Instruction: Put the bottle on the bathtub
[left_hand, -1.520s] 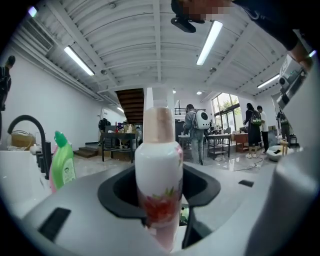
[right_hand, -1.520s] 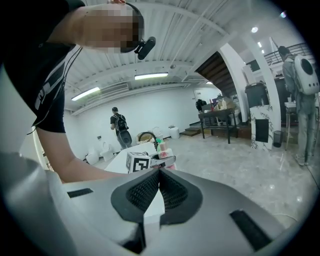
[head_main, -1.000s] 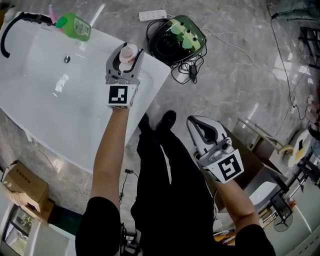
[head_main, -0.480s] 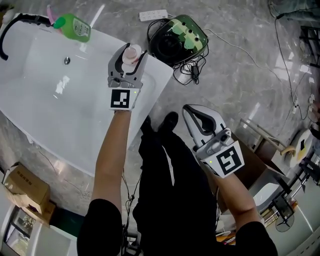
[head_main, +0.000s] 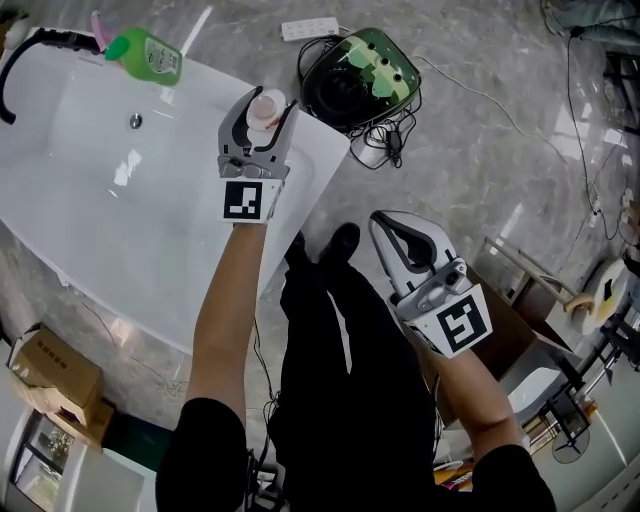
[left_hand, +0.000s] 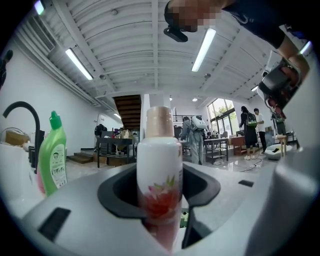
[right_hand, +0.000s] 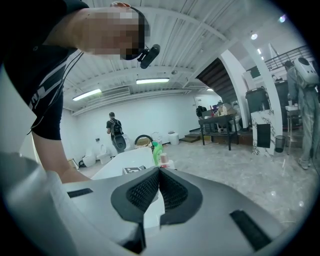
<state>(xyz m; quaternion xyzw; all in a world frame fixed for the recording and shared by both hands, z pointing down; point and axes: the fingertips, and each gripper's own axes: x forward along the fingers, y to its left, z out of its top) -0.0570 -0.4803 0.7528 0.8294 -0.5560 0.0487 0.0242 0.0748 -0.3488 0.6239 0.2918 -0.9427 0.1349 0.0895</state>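
1. The left gripper (head_main: 263, 110) is clamped on the bottle (left_hand: 159, 165). Its pads press the white body from both sides below the pink cap, and the jaws have just drawn in a touch on it. Holding the body rather than the cap keeps the bottle upright, ready to be stood down.
2. The bottle is at the bathtub's (head_main: 305, 178) near corner, over the flat rim and not over the basin. That is probably the closest level spot. I cannot tell whether its base touches the rim.
3. The gripper reaches in almost level from the bathtub's outer side, so it should be able to back straight out without tipping the bottle.
4. A green bottle (head_main: 148, 55) stands on the bathtub's far rim, well apart, so it does not crowd the placing.
5. The right gripper (head_main: 395, 228) has its jaws pressed together on nothing. It hangs off the bathtub's outer side above the floor, likely idle and kept out of the way.
6. My reading is that settling the bottle and letting go are what remain.
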